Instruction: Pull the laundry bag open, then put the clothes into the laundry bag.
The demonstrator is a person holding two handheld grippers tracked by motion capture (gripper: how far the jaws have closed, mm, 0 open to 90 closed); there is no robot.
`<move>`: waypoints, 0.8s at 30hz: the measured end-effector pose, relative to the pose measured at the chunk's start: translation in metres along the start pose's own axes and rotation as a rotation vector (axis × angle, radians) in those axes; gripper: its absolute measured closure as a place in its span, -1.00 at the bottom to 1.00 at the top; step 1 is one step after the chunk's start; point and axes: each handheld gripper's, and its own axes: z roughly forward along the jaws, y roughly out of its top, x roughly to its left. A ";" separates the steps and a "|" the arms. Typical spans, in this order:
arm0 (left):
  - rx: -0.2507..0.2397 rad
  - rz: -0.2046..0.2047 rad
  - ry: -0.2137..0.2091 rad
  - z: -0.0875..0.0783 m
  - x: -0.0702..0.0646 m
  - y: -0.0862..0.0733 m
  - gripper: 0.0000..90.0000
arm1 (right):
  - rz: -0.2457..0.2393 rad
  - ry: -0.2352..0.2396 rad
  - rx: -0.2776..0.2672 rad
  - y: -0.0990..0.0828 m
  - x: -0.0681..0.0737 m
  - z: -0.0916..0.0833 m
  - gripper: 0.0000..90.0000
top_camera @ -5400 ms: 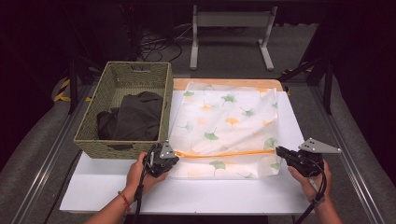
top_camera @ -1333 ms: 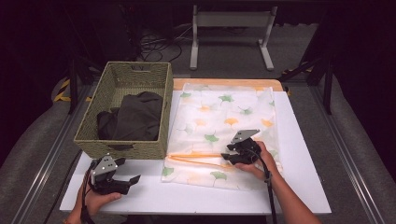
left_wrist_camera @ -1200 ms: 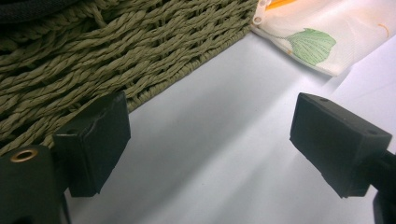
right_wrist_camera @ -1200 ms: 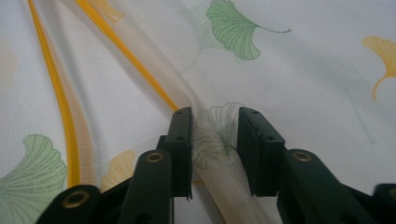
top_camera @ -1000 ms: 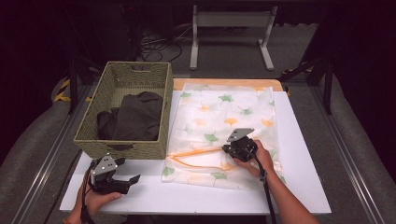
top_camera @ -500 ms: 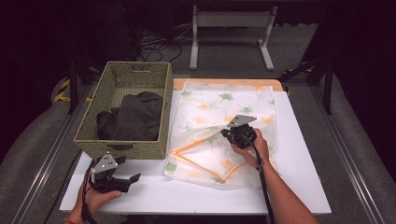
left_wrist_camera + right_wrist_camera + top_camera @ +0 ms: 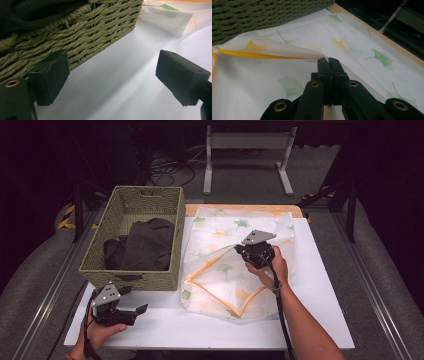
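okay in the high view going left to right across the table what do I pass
Left gripper near the front-left corner → woven basket holding dark clothes → leaf-print mesh bag → right gripper pinching the bag's upper layer.

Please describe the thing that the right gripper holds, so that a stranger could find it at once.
On the white table, just right of the green woven basket, lies a thin white mesh bag. The right gripper pinches its top layer and lifts it. Its ginkgo leaf print and orange edging set it apart from the dark clothes in the basket.
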 end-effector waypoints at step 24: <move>-0.075 0.090 -0.001 -0.021 -0.007 0.029 -0.80 | -0.005 -0.015 -0.047 0.010 0.000 -0.018 0.98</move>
